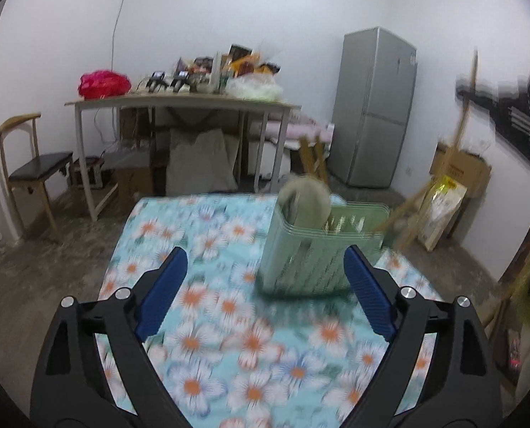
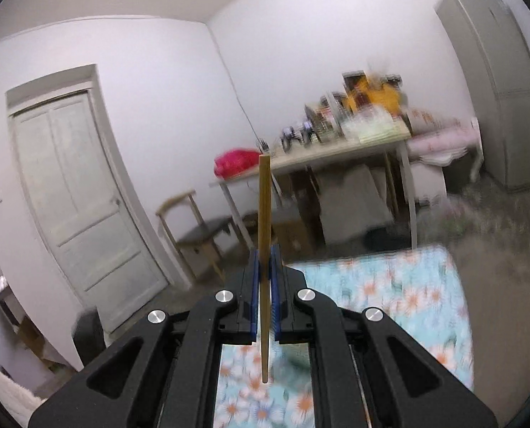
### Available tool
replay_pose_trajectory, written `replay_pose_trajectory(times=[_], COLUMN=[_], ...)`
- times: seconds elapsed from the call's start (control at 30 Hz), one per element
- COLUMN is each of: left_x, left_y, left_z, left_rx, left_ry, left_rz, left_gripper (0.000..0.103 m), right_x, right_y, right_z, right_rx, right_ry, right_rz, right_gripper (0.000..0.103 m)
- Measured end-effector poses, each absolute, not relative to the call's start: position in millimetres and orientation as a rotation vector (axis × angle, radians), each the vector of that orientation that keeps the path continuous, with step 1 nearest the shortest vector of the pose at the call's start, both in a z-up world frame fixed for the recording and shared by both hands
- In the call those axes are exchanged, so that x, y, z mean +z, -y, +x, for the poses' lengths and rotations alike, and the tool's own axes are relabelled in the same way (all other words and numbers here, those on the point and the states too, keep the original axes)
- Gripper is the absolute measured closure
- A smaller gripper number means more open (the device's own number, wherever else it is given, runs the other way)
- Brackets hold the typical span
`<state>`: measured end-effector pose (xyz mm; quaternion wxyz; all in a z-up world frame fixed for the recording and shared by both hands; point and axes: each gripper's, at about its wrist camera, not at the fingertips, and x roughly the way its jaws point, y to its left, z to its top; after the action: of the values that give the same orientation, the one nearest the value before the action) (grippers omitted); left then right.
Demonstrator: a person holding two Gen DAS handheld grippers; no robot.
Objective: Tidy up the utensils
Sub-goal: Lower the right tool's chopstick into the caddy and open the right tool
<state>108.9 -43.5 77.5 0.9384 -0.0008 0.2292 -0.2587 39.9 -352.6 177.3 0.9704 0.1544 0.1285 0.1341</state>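
1. Between the right gripper's (image 2: 265,267) closed blue pads, a wooden chopstick (image 2: 264,235) stands upright above the floral tablecloth (image 2: 390,296).
2. The left gripper (image 1: 265,274), jaws apart and empty, faces a green utensil basket (image 1: 315,249) on that cloth.

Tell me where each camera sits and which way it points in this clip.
Left wrist: rides the left hand-held gripper, open, looking across the flowered tablecloth at the green utensil holder; the right gripper appears blurred at the right edge.
Right wrist: rides the right hand-held gripper, shut on a chopstick, tilted up toward the door.
Shared: tablecloth, cluttered desk, fridge, red bag.
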Motion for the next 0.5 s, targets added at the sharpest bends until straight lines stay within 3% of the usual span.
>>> replay_pose_trajectory(times=[0.23,0.5], left_x=[58,58], left_y=[33,44], left_z=[91,81], left_rx=[-0.506,-0.508], left_ry=[-0.524,-0.518], left_rz=[0.013,0.053], left_gripper=[0.013,0.010], right_x=[212,177], right_y=[346,333], right_z=[70,126], right_rx=[0.179,0.086], right_ry=[-0.175,-0.260], right_rz=[0.149,0.032], right_gripper=[0.097,0.097])
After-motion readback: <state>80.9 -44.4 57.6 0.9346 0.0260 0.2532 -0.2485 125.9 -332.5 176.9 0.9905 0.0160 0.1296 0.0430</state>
